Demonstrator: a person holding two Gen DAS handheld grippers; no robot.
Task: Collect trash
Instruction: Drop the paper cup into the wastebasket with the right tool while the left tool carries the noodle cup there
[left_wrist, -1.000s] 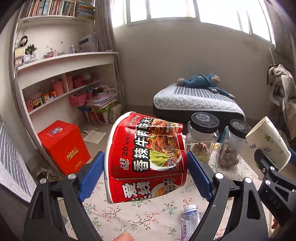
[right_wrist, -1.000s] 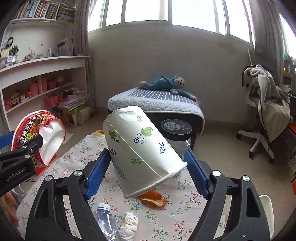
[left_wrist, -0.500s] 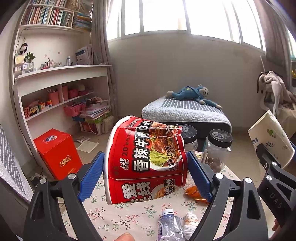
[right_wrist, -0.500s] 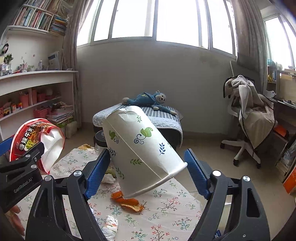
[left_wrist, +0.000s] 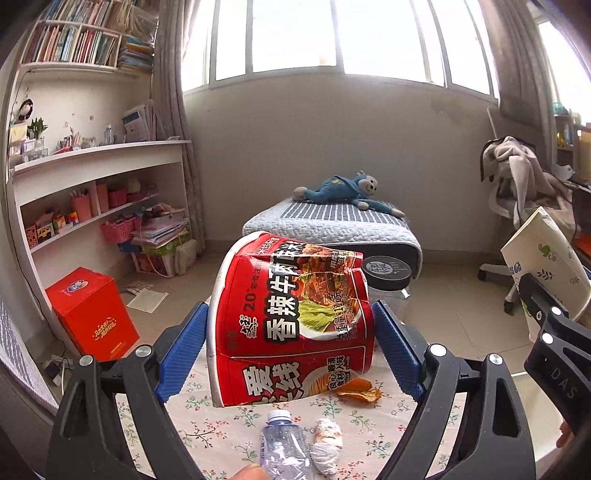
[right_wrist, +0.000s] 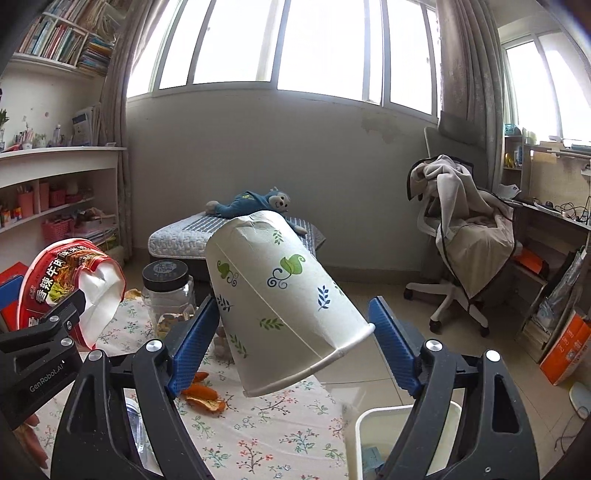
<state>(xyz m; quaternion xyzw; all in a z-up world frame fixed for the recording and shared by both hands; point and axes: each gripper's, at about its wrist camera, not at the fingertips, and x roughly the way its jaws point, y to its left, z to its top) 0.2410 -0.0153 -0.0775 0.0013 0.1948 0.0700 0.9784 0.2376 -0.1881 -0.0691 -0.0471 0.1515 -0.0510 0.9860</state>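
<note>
both jaws grip trash above the table (left_wrist: 221, 428): left gripper (left_wrist: 291, 347) holds the noodle cup (left_wrist: 288, 317), right gripper (right_wrist: 291, 343) the paper cup (right_wrist: 280, 310).

Wrist views, facing window, sharing bed (left_wrist: 332, 225)

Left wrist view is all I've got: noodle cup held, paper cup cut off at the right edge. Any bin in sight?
Observer: Yes. The right wrist view shows a white bin beside the table's edge.
Operator: Paper cup secure?
Observer: The right hand-held gripper has both pads on the paper cup, which is tilted with its rim down toward the bin.
Operator: Noodle cup empty?
Observer: The noodle cup's mouth shows a crumpled white inside, with no contents visible.
</note>
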